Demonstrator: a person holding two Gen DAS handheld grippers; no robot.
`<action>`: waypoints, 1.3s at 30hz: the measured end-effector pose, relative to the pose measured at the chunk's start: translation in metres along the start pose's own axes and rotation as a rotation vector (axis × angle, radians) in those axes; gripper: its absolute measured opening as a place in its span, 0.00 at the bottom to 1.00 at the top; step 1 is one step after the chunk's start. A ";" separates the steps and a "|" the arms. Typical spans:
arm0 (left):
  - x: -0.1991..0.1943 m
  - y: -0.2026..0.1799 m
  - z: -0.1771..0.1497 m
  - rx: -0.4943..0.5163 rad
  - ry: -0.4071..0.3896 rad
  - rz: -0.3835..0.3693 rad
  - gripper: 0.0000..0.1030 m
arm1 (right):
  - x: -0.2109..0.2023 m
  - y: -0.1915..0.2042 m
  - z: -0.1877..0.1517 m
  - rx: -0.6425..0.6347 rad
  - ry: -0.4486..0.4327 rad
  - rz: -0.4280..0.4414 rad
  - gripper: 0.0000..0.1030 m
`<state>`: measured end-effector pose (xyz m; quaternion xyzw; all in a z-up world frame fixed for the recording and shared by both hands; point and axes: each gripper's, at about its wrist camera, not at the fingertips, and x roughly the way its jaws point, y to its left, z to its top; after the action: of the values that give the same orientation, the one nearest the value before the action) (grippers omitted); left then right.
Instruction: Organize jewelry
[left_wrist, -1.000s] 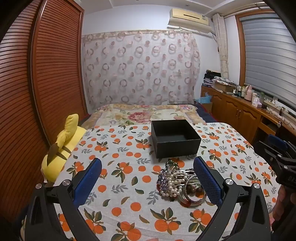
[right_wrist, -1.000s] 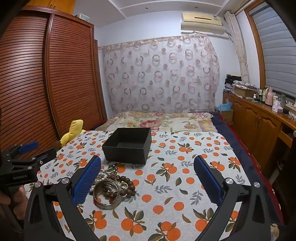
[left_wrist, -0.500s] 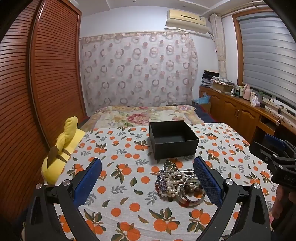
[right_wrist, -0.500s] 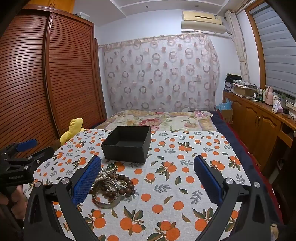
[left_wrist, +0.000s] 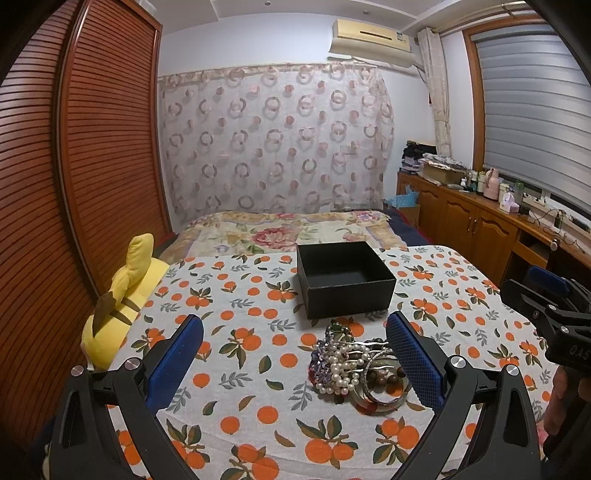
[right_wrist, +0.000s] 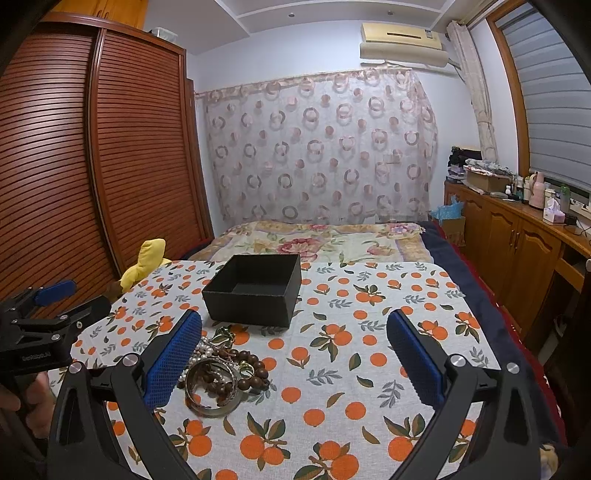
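Note:
A pile of jewelry (left_wrist: 356, 367), with pearl strands, wooden beads and metal bangles, lies on the orange-print cloth just in front of an empty black box (left_wrist: 345, 277). My left gripper (left_wrist: 295, 363) is open and empty, above the cloth, with the pile close to its right finger. In the right wrist view the pile (right_wrist: 219, 373) lies by the left finger of my right gripper (right_wrist: 293, 363), which is open and empty. The box (right_wrist: 255, 291) stands behind the pile.
A yellow plush toy (left_wrist: 122, 306) lies at the cloth's left edge. A floral bedspread (left_wrist: 291, 232) lies behind the box. A wooden wardrobe (right_wrist: 92, 177) stands to the left, and wooden cabinets (right_wrist: 517, 243) with clutter run along the right wall.
Both grippers have risen and tilted slightly, so the box and pile sit a little lower in view. Both stay open and nothing was grasped.

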<state>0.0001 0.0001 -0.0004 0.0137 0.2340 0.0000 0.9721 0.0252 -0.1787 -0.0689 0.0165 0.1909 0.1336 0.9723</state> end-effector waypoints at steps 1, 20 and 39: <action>0.000 0.000 0.000 0.001 0.000 0.001 0.93 | -0.001 -0.001 0.002 0.002 0.000 0.002 0.98; 0.000 0.000 0.000 0.002 -0.002 0.000 0.93 | 0.000 0.002 0.003 0.003 -0.001 0.002 0.98; -0.004 -0.016 0.010 0.004 -0.003 0.005 0.93 | -0.003 0.003 0.006 0.003 0.000 0.004 0.98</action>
<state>0.0005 -0.0161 0.0098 0.0164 0.2326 0.0018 0.9724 0.0243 -0.1763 -0.0621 0.0182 0.1910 0.1353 0.9721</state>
